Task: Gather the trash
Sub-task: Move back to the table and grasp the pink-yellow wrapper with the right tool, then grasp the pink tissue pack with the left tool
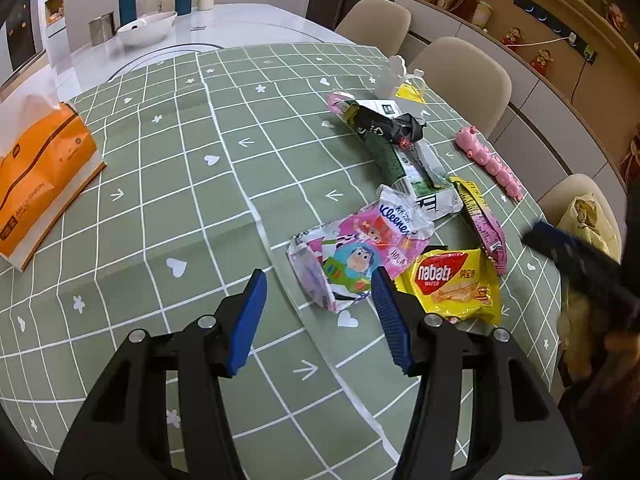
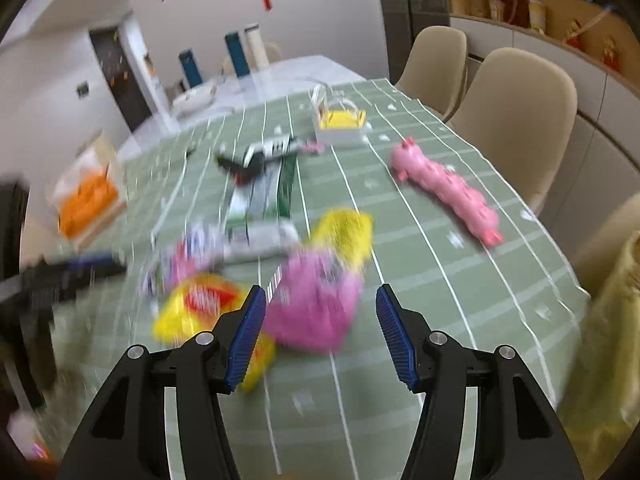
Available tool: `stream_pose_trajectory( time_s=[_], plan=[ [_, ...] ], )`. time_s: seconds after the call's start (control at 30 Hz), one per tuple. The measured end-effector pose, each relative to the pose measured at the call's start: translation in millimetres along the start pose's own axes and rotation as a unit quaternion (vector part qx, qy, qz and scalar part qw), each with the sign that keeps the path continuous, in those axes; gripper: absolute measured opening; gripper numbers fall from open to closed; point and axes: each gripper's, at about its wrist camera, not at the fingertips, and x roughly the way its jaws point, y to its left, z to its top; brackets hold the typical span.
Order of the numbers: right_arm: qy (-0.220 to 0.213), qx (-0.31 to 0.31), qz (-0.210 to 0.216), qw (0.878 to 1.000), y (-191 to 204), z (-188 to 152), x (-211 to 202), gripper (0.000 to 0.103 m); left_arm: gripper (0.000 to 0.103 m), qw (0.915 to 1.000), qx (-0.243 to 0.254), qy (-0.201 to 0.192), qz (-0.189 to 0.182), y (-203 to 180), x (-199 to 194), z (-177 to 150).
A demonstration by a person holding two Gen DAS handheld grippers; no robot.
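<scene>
Several wrappers lie on the green checked tablecloth point(image 1: 160, 200): a Kleenex pack wrapper point(image 1: 360, 252), a yellow Nabati wafer packet point(image 1: 456, 284), a pink and yellow wrapper point(image 1: 484, 224) and dark green and black wrappers point(image 1: 392, 140). My left gripper point(image 1: 320, 280) is open and empty, just short of the Kleenex wrapper. My right gripper point(image 2: 320, 296) is open and empty above the blurred pink wrapper point(image 2: 316, 304), with the Nabati packet point(image 2: 200, 304) to its left. The right gripper also shows at the right edge of the left wrist view point(image 1: 576, 264).
An orange tissue pack point(image 1: 40, 176) lies at the table's left. A pink pig toy point(image 1: 488, 160) and a small white and yellow box point(image 2: 340, 124) sit at the right and far side. A bowl point(image 1: 146, 28), bottles and beige chairs point(image 1: 460, 80) surround. A yellow bag point(image 1: 588, 220) hangs past the right edge.
</scene>
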Motion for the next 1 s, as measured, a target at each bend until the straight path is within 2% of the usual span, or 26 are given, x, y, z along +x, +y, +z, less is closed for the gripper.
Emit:
stream_pose_trajectory(
  time_s=[0.1, 0.13, 0.27, 0.4, 0.5, 0.63, 0.73, 0.83, 0.9, 1.0],
  plan=[
    [0.021, -0.010, -0.024, 0.999, 3.0, 10.6, 26.6, 0.052, 0.052, 1.0000, -0.004, 0.006, -0.003, 1.4, 3.7, -1.9],
    [0.030, -0.013, -0.029, 0.999, 1.9, 10.6, 32.2, 0.048, 0.052, 1.0000, -0.004, 0.007, -0.004, 2.1, 5.3, -1.5],
    [0.060, -0.004, -0.007, 0.998, -10.6, -4.9, 40.7, 0.036, 0.052, 0.9994, 0.007, 0.012, -0.031, -1.0, 12.9, 1.3],
    [0.068, 0.008, 0.023, 0.997, -22.0, -18.0, 26.3, 0.030, 0.052, 0.9984, 0.042, 0.007, -0.037, -11.2, 21.7, 11.1],
    [0.070, 0.008, 0.012, 0.997, -27.7, -29.3, 10.9, 0.030, 0.052, 0.9973, 0.064, 0.004, -0.036, -18.9, 33.0, 22.7],
    [0.064, 0.013, -0.007, 0.998, -34.5, -44.7, -13.0, 0.030, 0.052, 0.9982, 0.049, 0.014, -0.032, -20.3, 51.9, 33.5],
    [0.055, 0.019, -0.020, 0.998, -39.1, -54.7, -30.2, 0.030, 0.052, 0.9980, 0.045, 0.028, -0.033, -24.3, 59.2, 29.3],
    [0.058, 0.024, -0.032, 0.998, -43.5, -68.4, -43.0, 0.030, 0.052, 0.9963, 0.039, 0.048, -0.060, -31.6, 59.1, 20.2],
    [0.064, 0.029, -0.034, 0.997, -47.4, -75.8, -46.2, 0.030, 0.052, 0.9929, 0.031, 0.068, -0.092, -38.0, 58.7, 9.2],
    [0.066, 0.033, -0.039, 0.997, -48.2, -86.6, -51.0, 0.030, 0.052, 0.9895, 0.033, 0.076, -0.118, -44.9, 52.3, -0.9]
  ],
)
